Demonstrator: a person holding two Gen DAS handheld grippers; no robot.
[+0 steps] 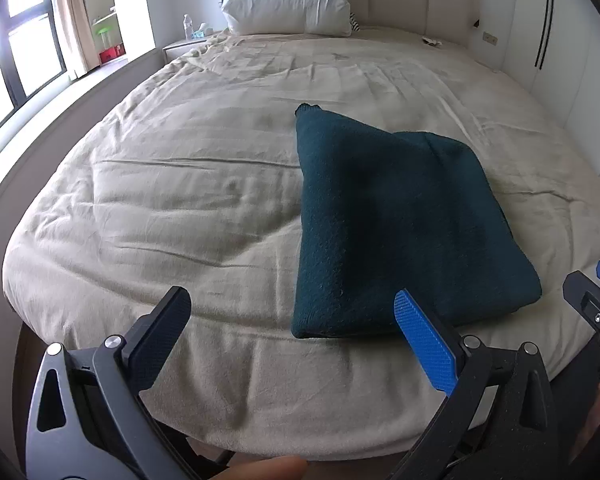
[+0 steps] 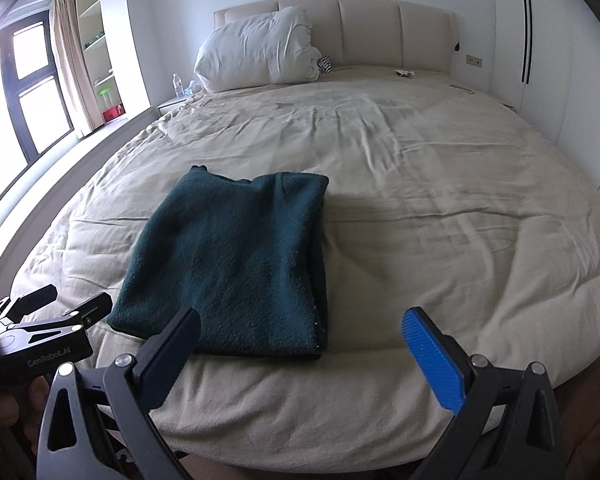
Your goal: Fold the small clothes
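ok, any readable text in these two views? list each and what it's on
"GenRobot.AI": pale lettering on the black body of the left gripper, seen in the right wrist view.
Clear plastic water bottle on the white bedside table: label too small to read.
Nothing legible on the folded dark teal fleece garment.

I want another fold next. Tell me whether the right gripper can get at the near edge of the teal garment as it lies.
Probably yes. The right gripper is open and empty, the teal garment lies flat on the bed just ahead, and nothing stands between them. The left gripper waits alongside, also open.
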